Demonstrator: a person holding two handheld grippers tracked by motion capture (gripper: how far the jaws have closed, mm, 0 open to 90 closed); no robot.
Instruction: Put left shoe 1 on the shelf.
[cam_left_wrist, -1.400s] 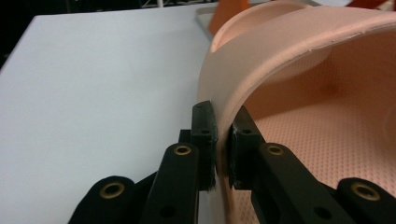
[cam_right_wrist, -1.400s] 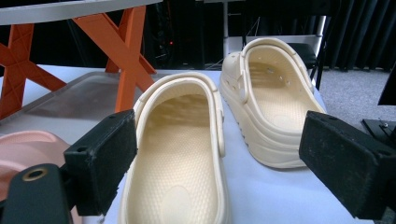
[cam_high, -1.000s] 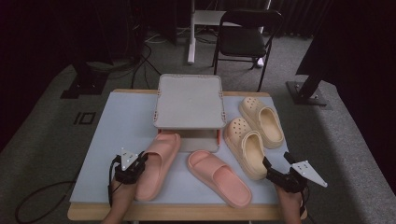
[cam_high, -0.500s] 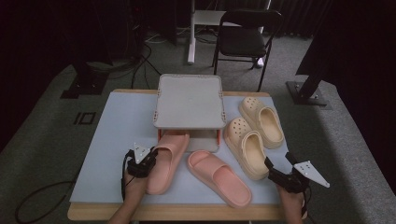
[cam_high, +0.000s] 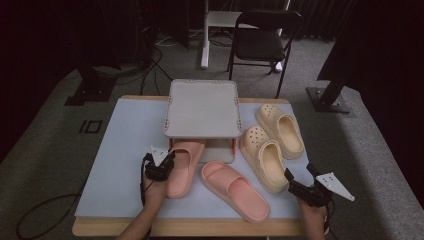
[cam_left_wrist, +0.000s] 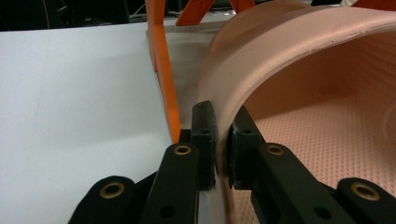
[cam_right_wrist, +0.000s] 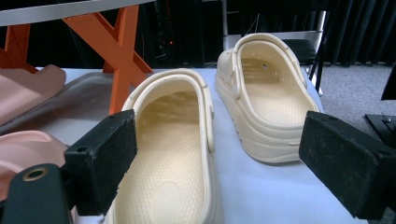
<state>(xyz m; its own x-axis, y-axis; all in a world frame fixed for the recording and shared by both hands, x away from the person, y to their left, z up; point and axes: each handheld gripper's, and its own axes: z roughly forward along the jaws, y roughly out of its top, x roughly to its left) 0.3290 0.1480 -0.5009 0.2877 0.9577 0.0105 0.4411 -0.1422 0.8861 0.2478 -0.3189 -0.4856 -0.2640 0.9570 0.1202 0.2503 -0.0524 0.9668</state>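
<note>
My left gripper (cam_high: 159, 167) has its jaws clamped on the side wall of the pink slide (cam_high: 182, 165), whose toe sits under the grey rack (cam_high: 202, 107) on the desk (cam_high: 125, 150). My right gripper (cam_high: 300, 189), right of the rack, stands wide open, empty.

No lettering, label, brand, number or sign can be read anywhere in these views; every surface shown is plain.
</note>
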